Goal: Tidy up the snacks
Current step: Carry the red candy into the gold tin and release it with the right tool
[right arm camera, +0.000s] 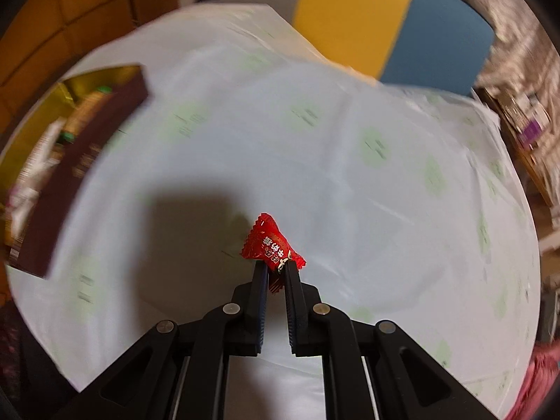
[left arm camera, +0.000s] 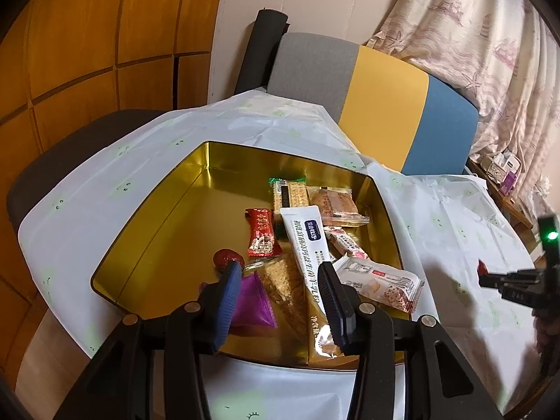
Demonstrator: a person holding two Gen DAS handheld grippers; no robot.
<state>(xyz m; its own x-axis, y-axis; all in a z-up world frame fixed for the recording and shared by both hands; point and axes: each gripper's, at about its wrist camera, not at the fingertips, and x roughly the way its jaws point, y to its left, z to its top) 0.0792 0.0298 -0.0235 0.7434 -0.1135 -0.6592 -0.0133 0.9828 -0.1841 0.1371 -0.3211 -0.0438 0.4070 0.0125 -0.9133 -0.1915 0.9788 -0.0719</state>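
A gold-lined tin box (left arm camera: 168,210) holds several wrapped snacks: a red candy (left arm camera: 260,232), a long white bar (left arm camera: 306,241), a white packet (left arm camera: 381,281), a purple triangle pack (left arm camera: 252,302). My left gripper (left arm camera: 281,271) is open and empty, hovering over the box's near side. My right gripper (right arm camera: 273,264) is shut on a red wrapped candy (right arm camera: 269,241), held above the white tablecloth (right arm camera: 315,140). The box (right arm camera: 80,154) lies to its far left, blurred. The right gripper also shows at the right edge of the left wrist view (left arm camera: 484,274).
The table is covered by a white cloth with pale green prints (left arm camera: 455,217). A grey, yellow and blue chair back (left arm camera: 381,105) stands behind the table. A wooden wall (left arm camera: 87,35) is at left, a curtain (left arm camera: 490,28) at right.
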